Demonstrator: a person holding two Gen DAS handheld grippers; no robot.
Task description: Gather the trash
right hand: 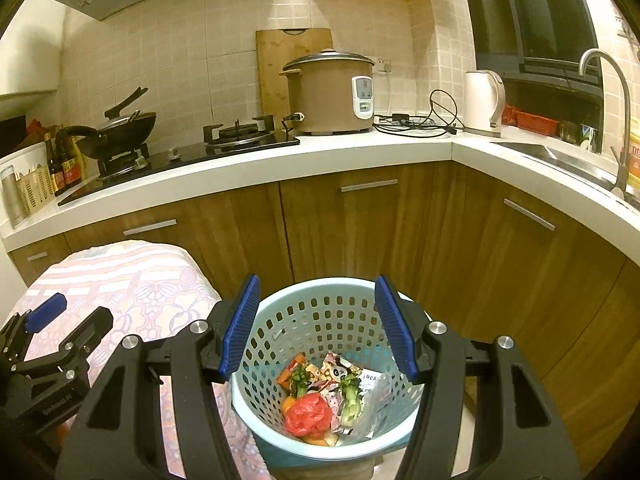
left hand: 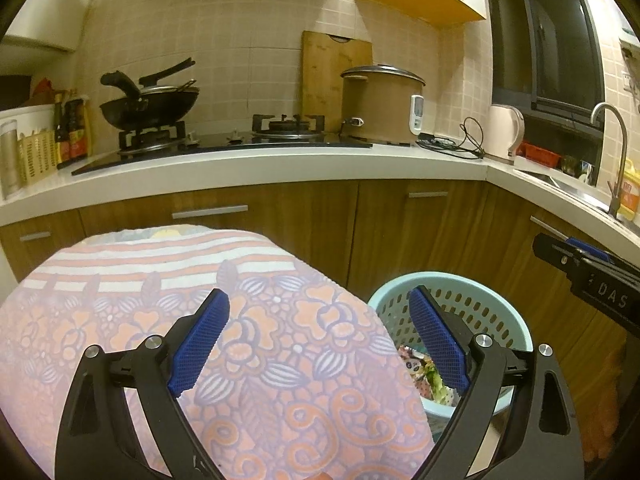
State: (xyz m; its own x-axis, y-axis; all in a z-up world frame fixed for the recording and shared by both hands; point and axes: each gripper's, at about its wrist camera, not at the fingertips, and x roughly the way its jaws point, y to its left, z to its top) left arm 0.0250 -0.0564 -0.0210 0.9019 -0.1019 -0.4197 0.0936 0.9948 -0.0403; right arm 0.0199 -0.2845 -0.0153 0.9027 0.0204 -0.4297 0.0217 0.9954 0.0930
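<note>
Room: sitting in a small tiled kitchen, white L-shaped countertop (right hand: pixel 360 152) running over brown wooden cabinets (right hand: pixel 360 232).
Surface: showing a floral pink cloth (left hand: pixel 248 340) draped over a table beside the basket.
Counter: carrying a black wok (left hand: pixel 150 108) on the gas hob, a brown rice cooker (right hand: pixel 332 92), a white kettle (right hand: pixel 484 104).
Trash: lying inside the pale blue perforated basket (right hand: pixel 320 312), a red crumpled bag (right hand: pixel 308 414), wrappers and vegetable scraps among it.
Left gripper (left hand: pixel 320 344): hovering with blue pads spread, gripping nothing.
Right gripper (right hand: pixel 318 328): hanging over the basket, pads apart, holding nothing.
</note>
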